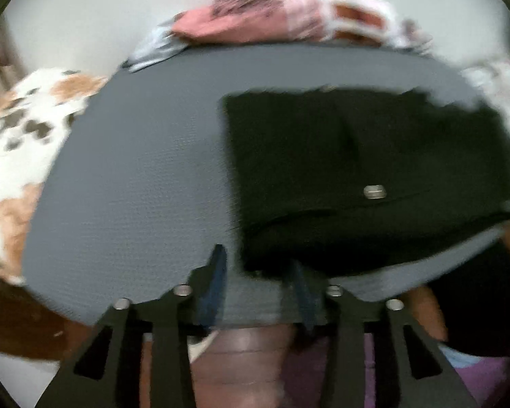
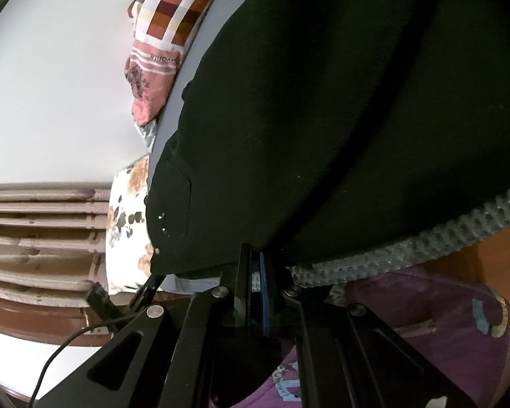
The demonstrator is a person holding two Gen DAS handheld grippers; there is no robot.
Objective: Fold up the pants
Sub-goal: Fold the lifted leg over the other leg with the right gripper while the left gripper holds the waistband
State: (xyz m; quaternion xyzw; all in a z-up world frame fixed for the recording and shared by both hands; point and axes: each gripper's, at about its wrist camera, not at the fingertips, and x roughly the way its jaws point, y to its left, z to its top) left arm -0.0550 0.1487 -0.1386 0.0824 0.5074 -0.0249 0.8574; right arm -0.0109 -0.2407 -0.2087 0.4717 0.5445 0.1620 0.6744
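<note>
pants (image 1: 357, 170) edge in right claw (image 2: 255, 272)

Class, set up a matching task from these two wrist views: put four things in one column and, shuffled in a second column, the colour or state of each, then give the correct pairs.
Column 1
1. black pants
2. left gripper
3. right gripper
4. mat

Column 2
A. grey, textured
B. open, fingers apart at the pants' near corner
C. lying spread on the mat
D. shut on the pants' edge

Pairs: 1-C, 2-B, 3-D, 4-A
</note>
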